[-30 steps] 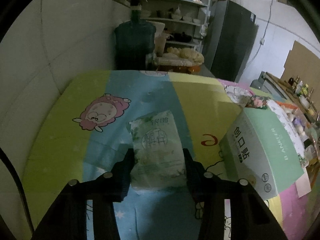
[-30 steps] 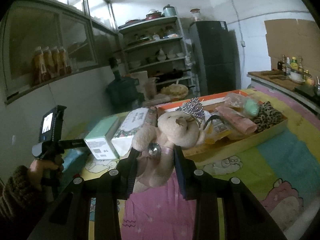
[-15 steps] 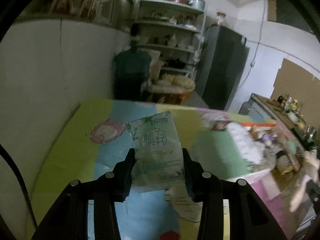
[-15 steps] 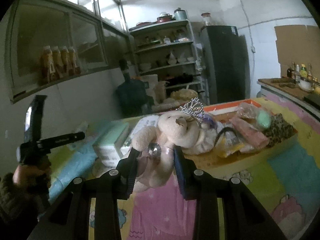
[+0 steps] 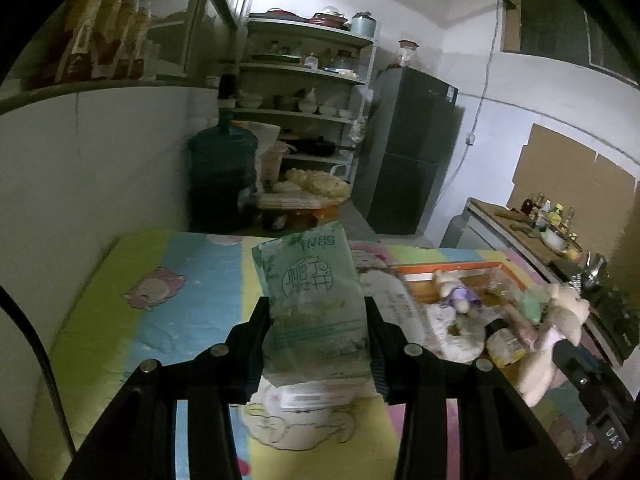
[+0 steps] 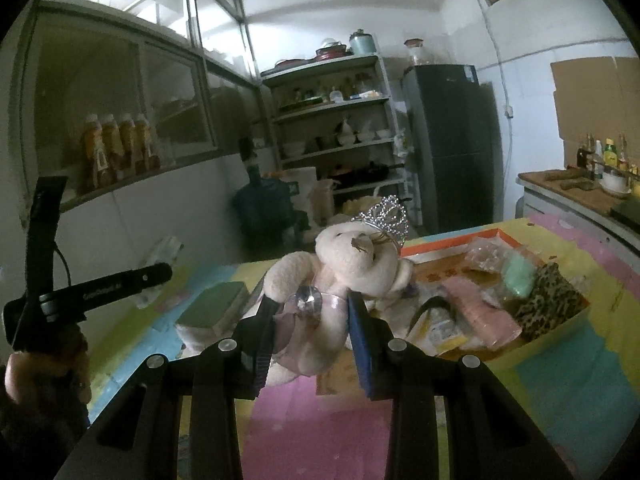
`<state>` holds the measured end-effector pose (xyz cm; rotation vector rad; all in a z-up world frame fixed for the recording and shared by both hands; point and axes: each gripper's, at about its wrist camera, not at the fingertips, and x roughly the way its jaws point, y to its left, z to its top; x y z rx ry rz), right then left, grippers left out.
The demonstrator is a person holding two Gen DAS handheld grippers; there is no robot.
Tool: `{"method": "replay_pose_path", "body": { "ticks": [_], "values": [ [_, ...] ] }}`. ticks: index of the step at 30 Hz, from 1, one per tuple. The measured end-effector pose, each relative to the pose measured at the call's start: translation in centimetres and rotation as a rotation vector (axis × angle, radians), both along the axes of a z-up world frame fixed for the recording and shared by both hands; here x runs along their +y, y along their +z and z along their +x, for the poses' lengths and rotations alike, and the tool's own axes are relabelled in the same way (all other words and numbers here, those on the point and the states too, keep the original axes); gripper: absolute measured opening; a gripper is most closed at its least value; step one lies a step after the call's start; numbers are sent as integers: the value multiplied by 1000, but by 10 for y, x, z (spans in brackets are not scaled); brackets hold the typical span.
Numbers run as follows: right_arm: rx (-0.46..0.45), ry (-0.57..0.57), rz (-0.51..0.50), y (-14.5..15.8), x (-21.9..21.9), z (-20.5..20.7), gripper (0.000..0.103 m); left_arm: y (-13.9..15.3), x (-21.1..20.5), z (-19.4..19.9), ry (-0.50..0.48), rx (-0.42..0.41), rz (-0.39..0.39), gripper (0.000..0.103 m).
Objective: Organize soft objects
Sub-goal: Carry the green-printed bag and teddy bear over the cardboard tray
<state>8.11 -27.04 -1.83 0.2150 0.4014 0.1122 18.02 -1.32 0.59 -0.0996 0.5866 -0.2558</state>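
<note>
Both hands are full right now. I'm holding a pale green tissue pack (image 5: 314, 304) in the left gripper (image 5: 316, 344), jaws pinching its lower half from both sides, and it's hanging clear above the cartoon-print mat (image 5: 160, 320) with the top end sticking up and away from me. In the right gripper (image 6: 312, 332) I'm gripping a cream teddy bear (image 6: 340, 272) round the waist, jaws narrow and squeezing into the plush; it's wearing a little silver tiara (image 6: 386, 216) and a big gem on a pinkish dress.

Progress-wise I'm guessing we're somewhere in the middle. The orange-rimmed tray (image 6: 568, 320) already has a bunch of soft stuff in it: a leopard-print pouch (image 6: 548, 300), a mint green thing, a pink packet, some clear bags. The two things I'm carrying aren't in there yet, and a green-topped box (image 6: 212, 308) is sitting on the mat beside the tray.

The tissue pack looks crinkly and squashy, bulging a bit between the jaws. The bear is flopping sideways, limbs dangling.
</note>
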Motion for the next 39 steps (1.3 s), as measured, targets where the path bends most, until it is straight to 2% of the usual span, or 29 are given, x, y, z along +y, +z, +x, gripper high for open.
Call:
{"method": "replay_pose_path", "body": {
  "ticks": [18,39],
  "values": [
    [0,-15,24,-1,-55,13,35,-3,-83,5,-81,5,0,44],
    [16,-88,38,-9,-116,29,35,-18,-174,27,-207,44,19,44]
  ]
}}
